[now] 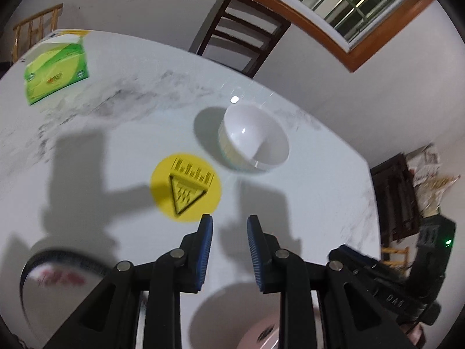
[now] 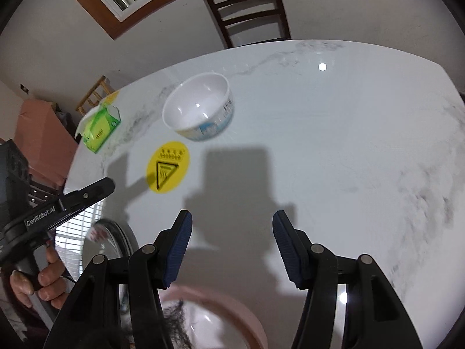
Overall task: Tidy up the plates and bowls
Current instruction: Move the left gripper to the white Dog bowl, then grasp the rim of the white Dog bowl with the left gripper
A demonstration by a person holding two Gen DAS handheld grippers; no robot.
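Straight ahead on the white marble table (image 2: 334, 145), beyond my fingers, sits the round white ceramic bowl (image 2: 200, 107), upright. My right gripper (image 2: 232, 242) gapes wide, holding nothing; my left gripper (image 1: 229, 251), narrower and equally unladen, looks about as near.

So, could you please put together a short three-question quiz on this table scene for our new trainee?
1. True or false: the white bowl rests on the yellow round sticker.
2. Multiple choice: what does the left gripper hold? A) the white bowl B) the green tissue box C) nothing
3. Fill in: of the two grippers, the jaws of the ___ one stand wider apart.

Key
1. False: the bowl sits on the marble table beyond the sticker, apart from it.
2. C: its jaws are open with only table between them.
3. Right: the right gripper shows the wider gap, also empty.
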